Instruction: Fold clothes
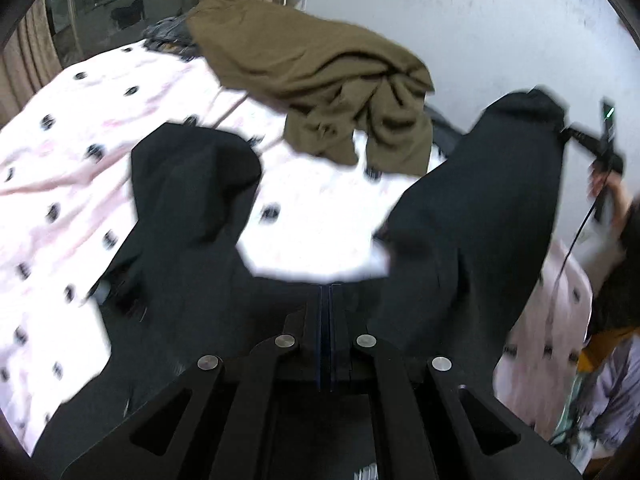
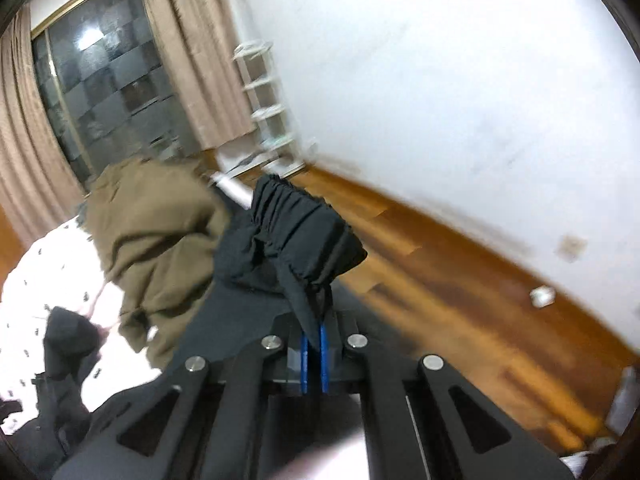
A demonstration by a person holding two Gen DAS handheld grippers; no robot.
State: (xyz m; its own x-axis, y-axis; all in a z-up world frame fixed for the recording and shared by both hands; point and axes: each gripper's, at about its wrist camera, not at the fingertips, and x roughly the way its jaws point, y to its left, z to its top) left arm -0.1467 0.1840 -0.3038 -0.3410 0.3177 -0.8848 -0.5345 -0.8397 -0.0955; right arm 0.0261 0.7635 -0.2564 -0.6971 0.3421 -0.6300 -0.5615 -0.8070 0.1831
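Observation:
A black garment hangs between both grippers above a bed. My left gripper is shut on its near edge, blue pads pressed together. My right gripper is shut on the gathered elastic end of the same black garment and holds it up in the air; it also shows at the right of the left wrist view. Another part of the black cloth droops onto the bed at the left. An olive-brown garment lies crumpled at the far side of the bed, also in the right wrist view.
The bed has a pale pink sheet with dark spots. A white wall is behind it. A wooden floor, a dark window with beige curtains and a white shelf rack show in the right wrist view.

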